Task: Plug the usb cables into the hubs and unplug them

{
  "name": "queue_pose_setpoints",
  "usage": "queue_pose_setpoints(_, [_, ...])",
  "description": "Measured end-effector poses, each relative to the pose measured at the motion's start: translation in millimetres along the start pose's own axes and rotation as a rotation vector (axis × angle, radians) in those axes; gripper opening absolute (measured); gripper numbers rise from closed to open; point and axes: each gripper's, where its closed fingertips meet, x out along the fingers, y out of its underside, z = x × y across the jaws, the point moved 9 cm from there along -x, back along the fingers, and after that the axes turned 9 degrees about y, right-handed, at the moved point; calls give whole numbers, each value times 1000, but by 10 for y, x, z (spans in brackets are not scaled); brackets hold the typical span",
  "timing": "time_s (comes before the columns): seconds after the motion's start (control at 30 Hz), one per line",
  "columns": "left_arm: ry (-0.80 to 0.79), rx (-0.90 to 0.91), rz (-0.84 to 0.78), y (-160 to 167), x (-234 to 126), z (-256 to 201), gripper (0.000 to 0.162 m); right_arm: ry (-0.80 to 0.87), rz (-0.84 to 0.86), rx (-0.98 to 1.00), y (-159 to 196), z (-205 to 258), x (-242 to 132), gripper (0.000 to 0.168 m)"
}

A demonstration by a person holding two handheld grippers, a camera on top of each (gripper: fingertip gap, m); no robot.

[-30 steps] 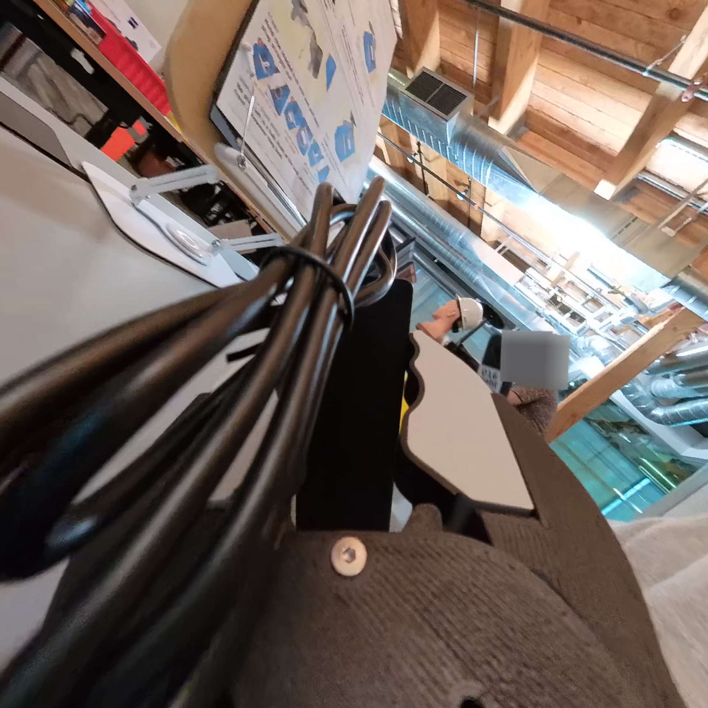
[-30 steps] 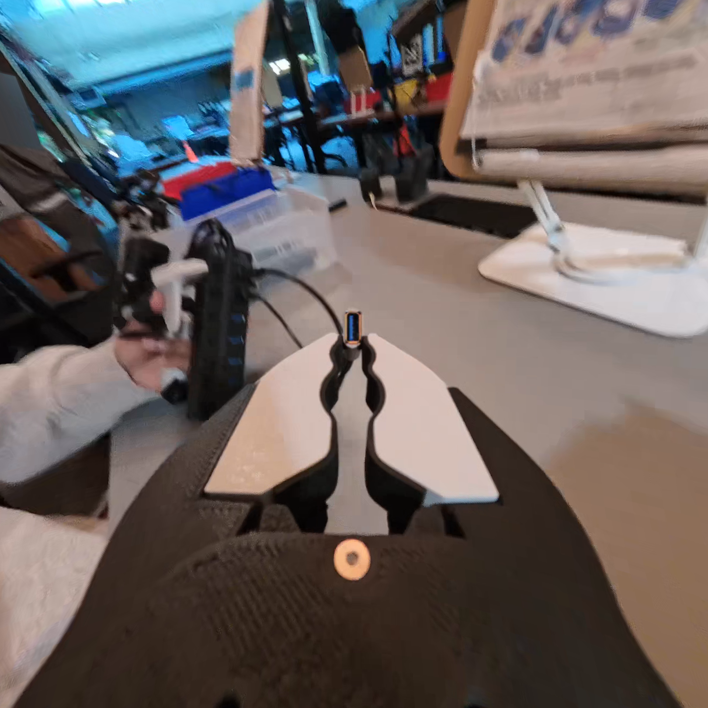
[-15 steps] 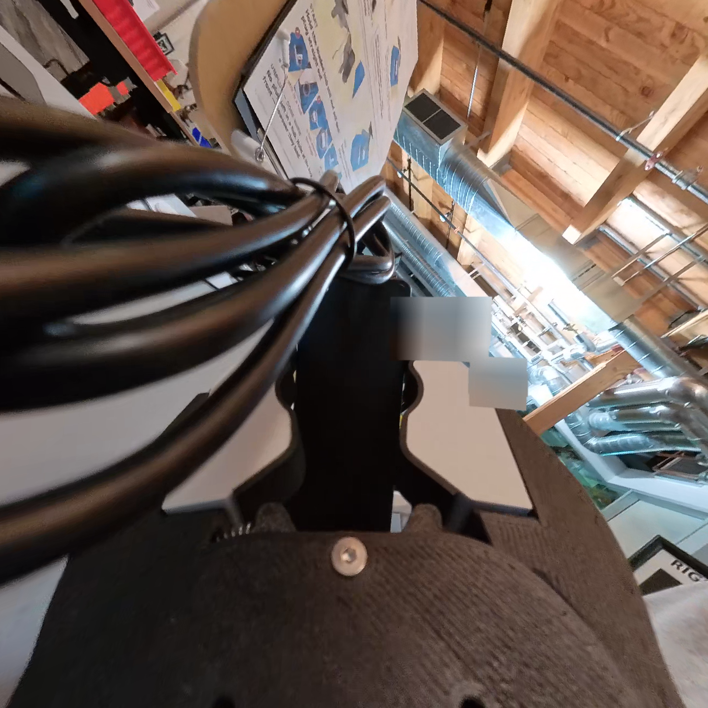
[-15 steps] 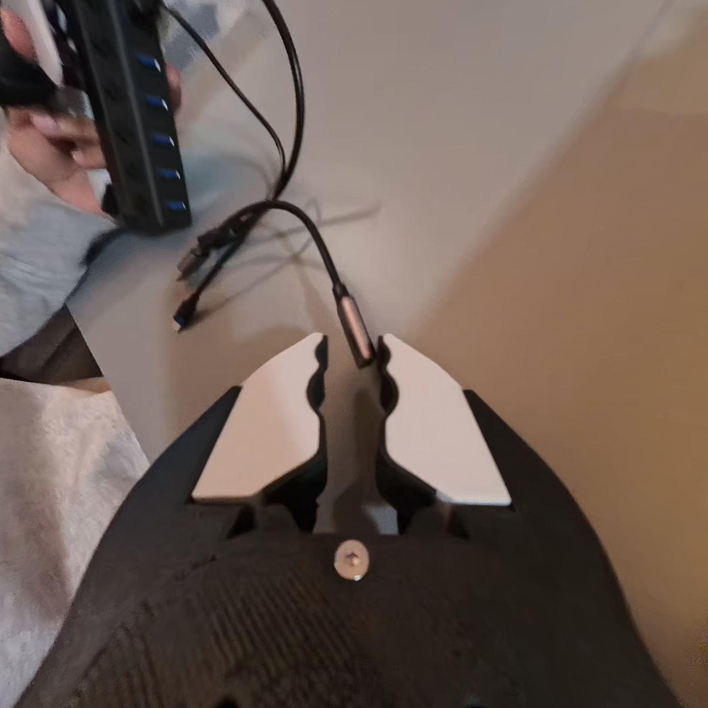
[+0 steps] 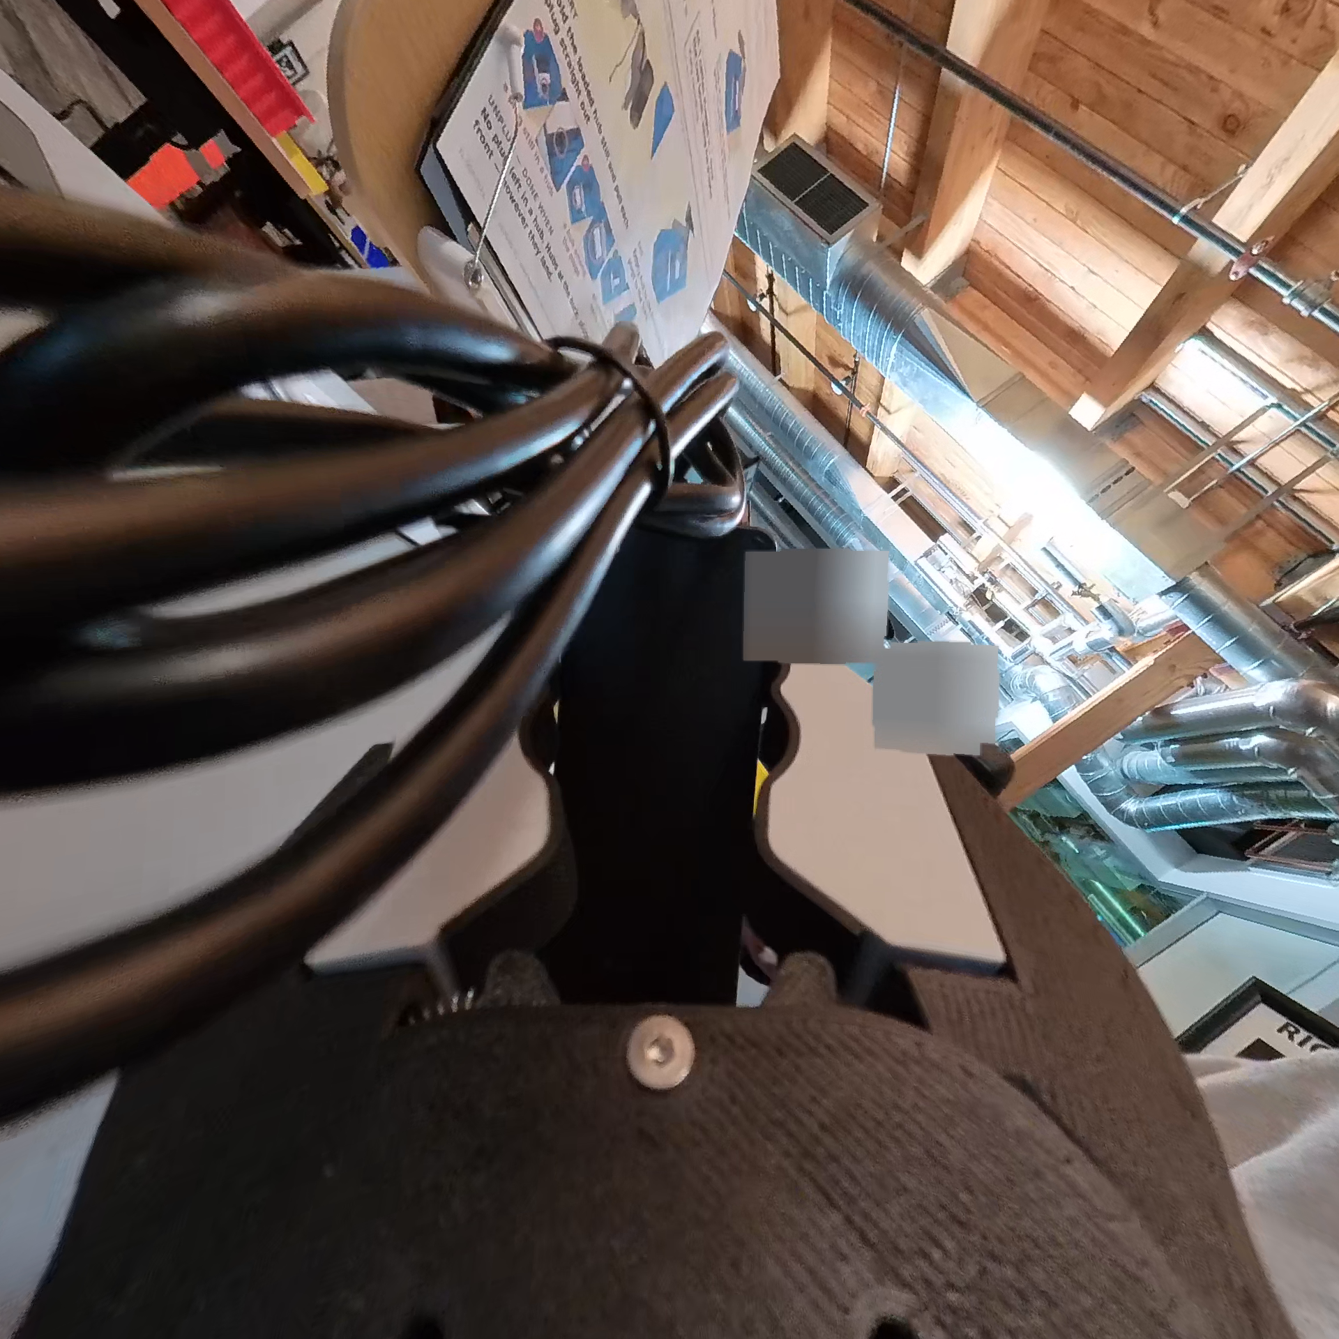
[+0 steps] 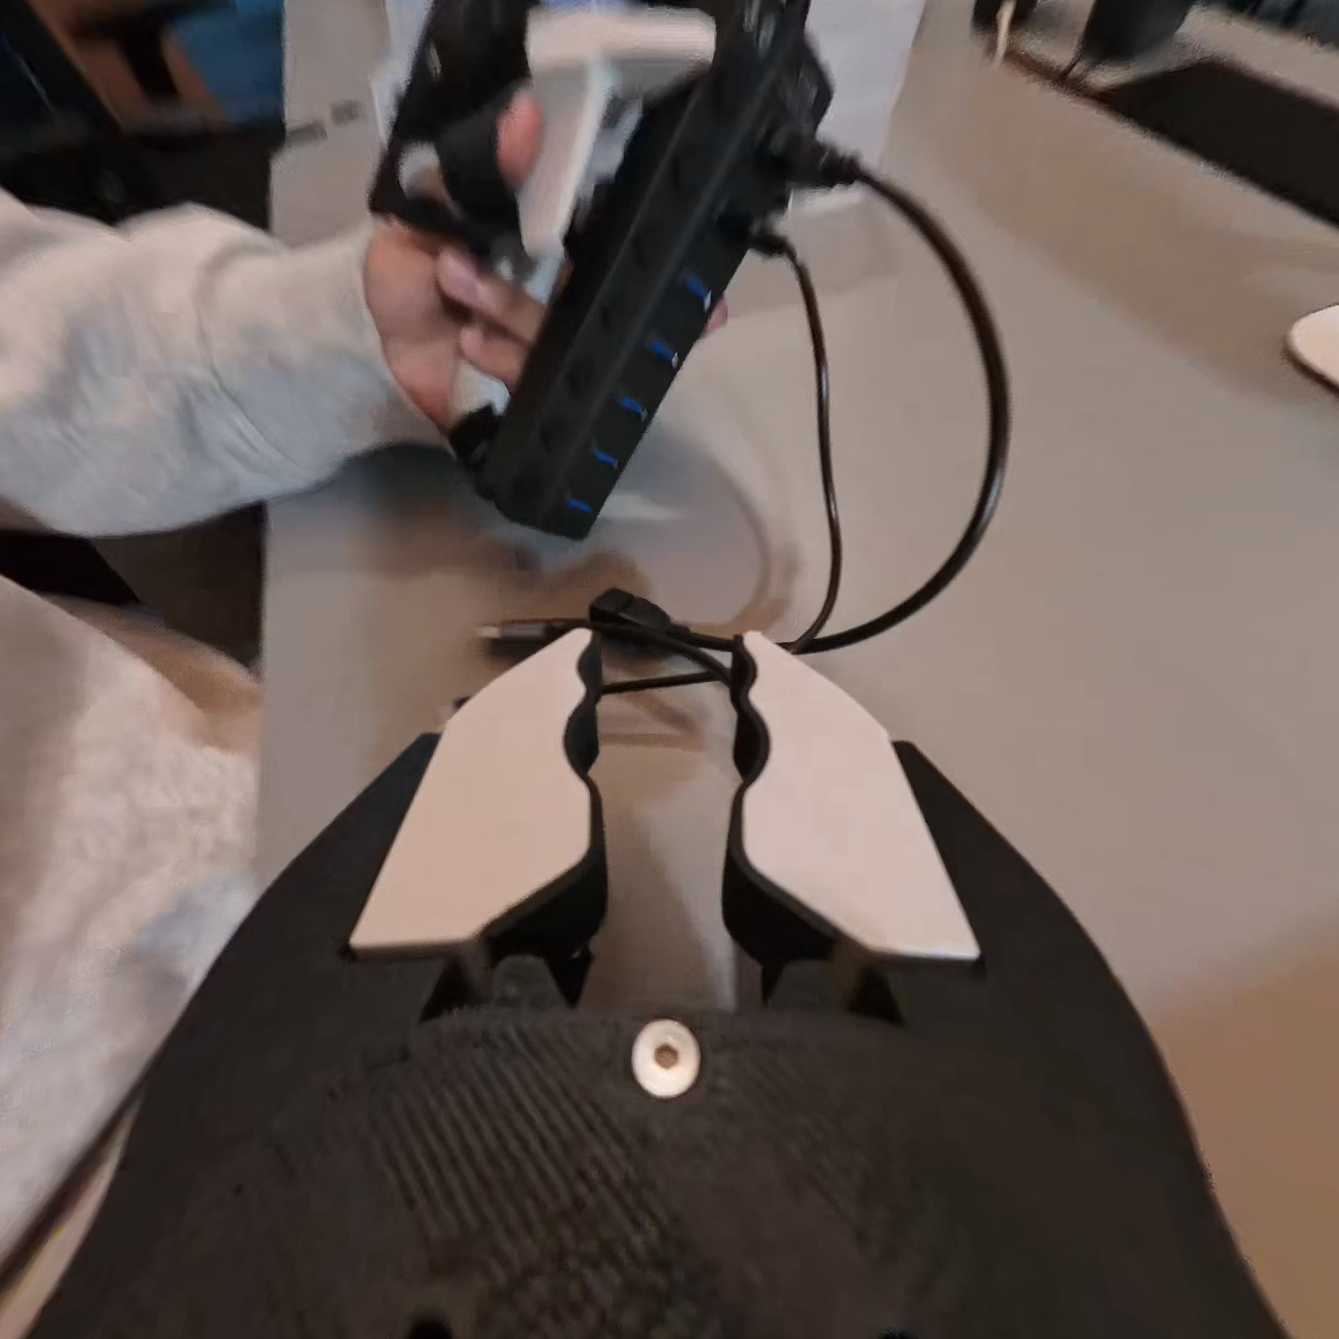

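Note:
In the left wrist view my left gripper (image 5: 656, 695) is shut on a black USB hub (image 5: 652, 761) and holds it upright, off the table. A tied bundle of black cables (image 5: 362, 464) hangs across the left of that view. In the right wrist view the same hub (image 6: 630, 311) is tilted above the grey table, its blue ports facing me, with a hand (image 6: 435, 319) beside it. My right gripper (image 6: 666, 641) is open and empty. Loose USB plugs and cables (image 6: 630, 608) lie on the table just beyond its fingertips. A black cable (image 6: 993, 406) loops from the hub down to them.
The grey table (image 6: 1087, 652) has its front edge at the left, next to a grey sleeve (image 6: 159, 362). A white stand base (image 6: 1319, 348) sits at the far right. A poster board on a stand (image 5: 616, 145) stands behind the hub. Across from one pair of fingers to the other is roughly 15 cm.
My right gripper was shut on a USB plug, then opened and let it go; the plug now lies on the table. The hub now hangs tilted above the table.

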Motion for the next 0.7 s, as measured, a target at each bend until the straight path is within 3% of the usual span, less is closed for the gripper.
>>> queue_pose_setpoints(0.17, [12, 32, 19, -2, -2, -19, 54, -182, 114, -83, -111, 66, 400, 29])
queue_pose_setpoints(0.43, [19, -4, 7, -13, -27, 23, 55, -239, 372, -413, -51, 164, 677, 39])
queue_pose_setpoints(0.63, [25, -18, 12, -15, -28, 32, 55, -228, 316, -420, -85, 121, 581, 15])
queue_pose_setpoints(0.7, [26, -24, 12, -18, -30, 39, 55, -253, 259, -346, -102, 82, 521, 15])
